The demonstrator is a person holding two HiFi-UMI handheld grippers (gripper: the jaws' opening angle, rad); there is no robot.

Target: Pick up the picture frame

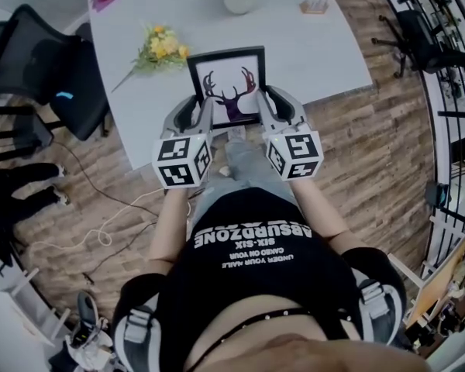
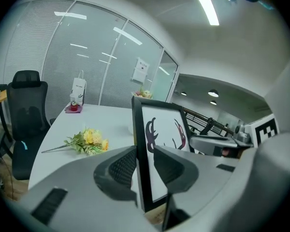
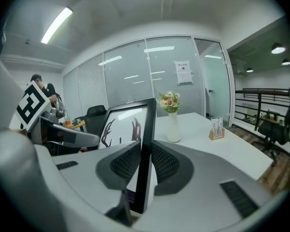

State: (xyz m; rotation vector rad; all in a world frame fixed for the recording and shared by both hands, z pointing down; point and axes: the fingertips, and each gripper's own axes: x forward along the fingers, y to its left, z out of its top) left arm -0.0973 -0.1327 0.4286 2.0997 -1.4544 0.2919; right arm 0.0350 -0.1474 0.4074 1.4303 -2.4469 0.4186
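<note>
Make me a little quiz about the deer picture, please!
1. True or false: the left gripper and the right gripper are both shut on the picture frame.
2. In the head view, what lies on the table to the left of the frame? A) yellow flowers B) a ball C) a book
3. Fill in: the picture shows a ____ with antlers.

Key: 1 true. 2 A. 3 deer.
</note>
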